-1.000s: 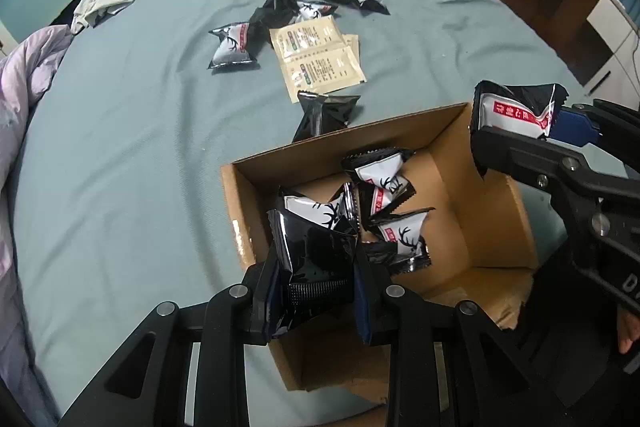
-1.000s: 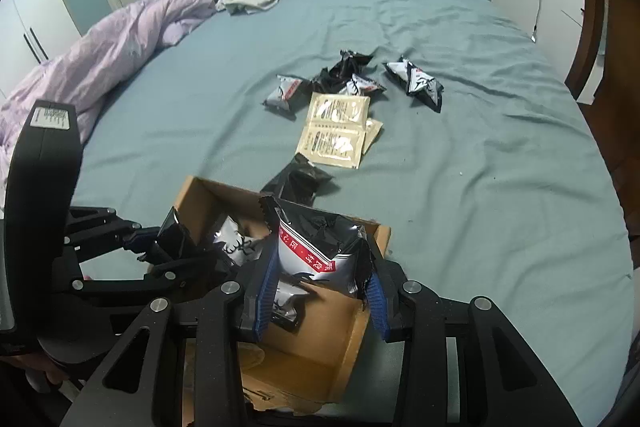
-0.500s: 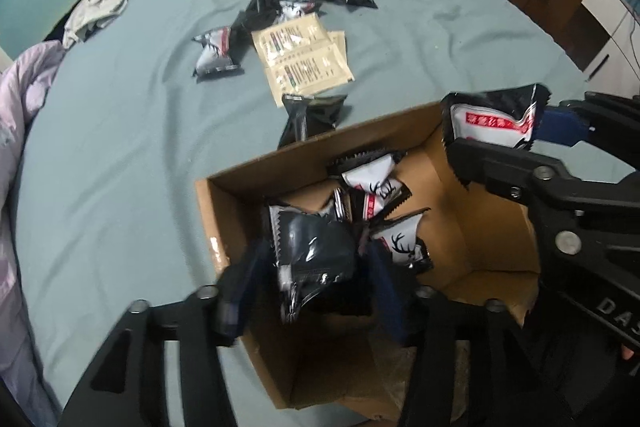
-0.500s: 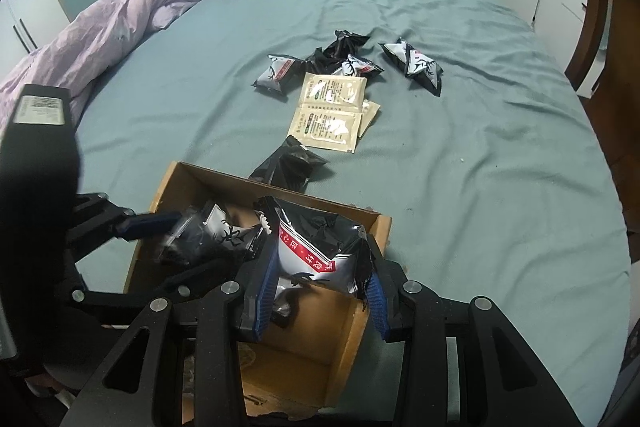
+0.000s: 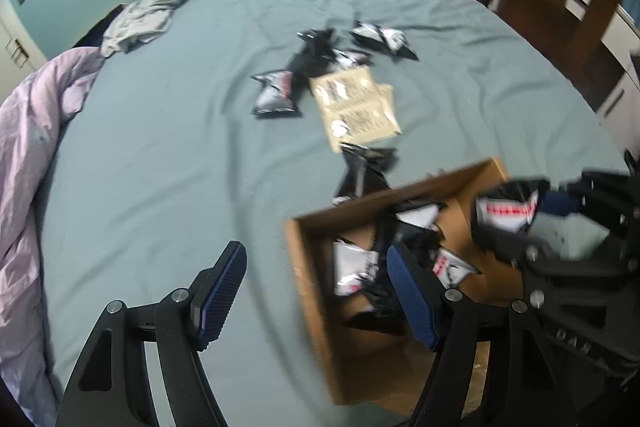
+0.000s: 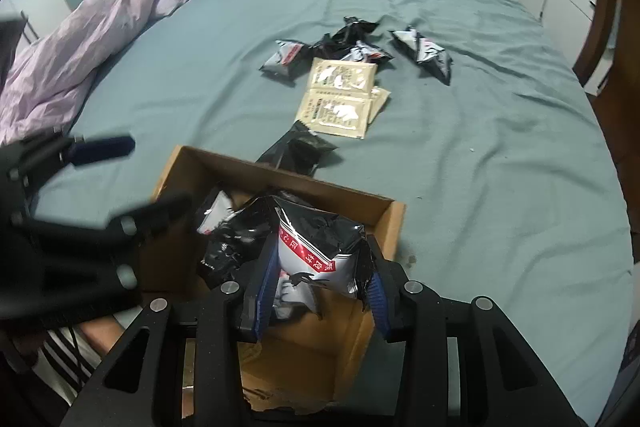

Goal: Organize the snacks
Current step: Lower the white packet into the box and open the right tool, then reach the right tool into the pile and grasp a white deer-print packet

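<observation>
Snacks: our left gripper [image 5: 316,291] just released its packet into box [image 6: 384,227], now open | right gripper [image 6: 318,283] clamps packet [image 6: 316,247] over box | next drop ours | five packets [image 6: 286,57] remain on bed [image 6: 500,147]

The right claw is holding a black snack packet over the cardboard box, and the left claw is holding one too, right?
Not quite. The right claw is shut on a black snack packet above the cardboard box, but the left claw is open and holds nothing. The left wrist view shows its two blue pads spread wide with only the bedsheet and the box edge between them.
</observation>
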`<state>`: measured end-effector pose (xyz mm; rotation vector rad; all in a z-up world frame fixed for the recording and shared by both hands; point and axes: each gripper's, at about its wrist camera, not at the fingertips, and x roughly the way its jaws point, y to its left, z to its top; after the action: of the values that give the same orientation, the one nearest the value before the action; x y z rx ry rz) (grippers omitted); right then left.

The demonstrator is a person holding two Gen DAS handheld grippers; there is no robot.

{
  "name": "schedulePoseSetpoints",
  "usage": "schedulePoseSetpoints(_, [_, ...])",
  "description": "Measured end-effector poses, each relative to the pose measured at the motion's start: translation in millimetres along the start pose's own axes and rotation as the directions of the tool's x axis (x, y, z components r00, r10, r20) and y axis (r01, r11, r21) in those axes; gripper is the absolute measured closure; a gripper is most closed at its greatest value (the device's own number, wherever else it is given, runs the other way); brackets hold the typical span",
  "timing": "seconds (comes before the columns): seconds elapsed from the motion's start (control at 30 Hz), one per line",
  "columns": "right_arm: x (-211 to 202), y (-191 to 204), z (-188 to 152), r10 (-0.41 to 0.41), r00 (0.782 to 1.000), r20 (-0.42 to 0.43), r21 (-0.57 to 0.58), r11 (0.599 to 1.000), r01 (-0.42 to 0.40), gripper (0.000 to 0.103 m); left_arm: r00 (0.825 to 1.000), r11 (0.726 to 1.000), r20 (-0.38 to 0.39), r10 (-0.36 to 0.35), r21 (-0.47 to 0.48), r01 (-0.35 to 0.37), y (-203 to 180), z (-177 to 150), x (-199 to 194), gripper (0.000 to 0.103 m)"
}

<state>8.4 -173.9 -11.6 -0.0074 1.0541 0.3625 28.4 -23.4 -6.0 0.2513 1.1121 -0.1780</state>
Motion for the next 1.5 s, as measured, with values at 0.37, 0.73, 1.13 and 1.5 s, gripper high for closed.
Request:
schedulePoseSetpoints(0.37, [30, 17, -2, -0.036, 0.990, -0.140, -0.089, 0.996, 0.023, 0.064, 1.000, 0.998, -0.001, 0.030, -0.049, -0.030, 19, 3, 2, 0.030])
schedulePoseSetpoints(0.73, [20, 14, -1, -0.013, 0.996, -0.089, -0.040, 0.999, 0.010, 0.043, 0.999, 0.997, 0.004, 0.047, -0.064, -0.047, 23, 3, 0, 0.030])
schedulePoseSetpoints(1.13, [-15, -33, 8, 0.035, 0.998, 0.047, 0.125, 0.991, -0.040, 0.034, 0.998, 0.993, 0.016, 0.052, -0.104, -0.050, 30, 7, -3, 0.028])
schedulePoseSetpoints(1.5, [3, -71, 39, 0.007, 1.000, 0.030, 0.218, 0.976, -0.013, 0.034, 1.000, 0.989, 0.019, 0.008, -0.146, -0.005, 33, 19, -1, 0.028])
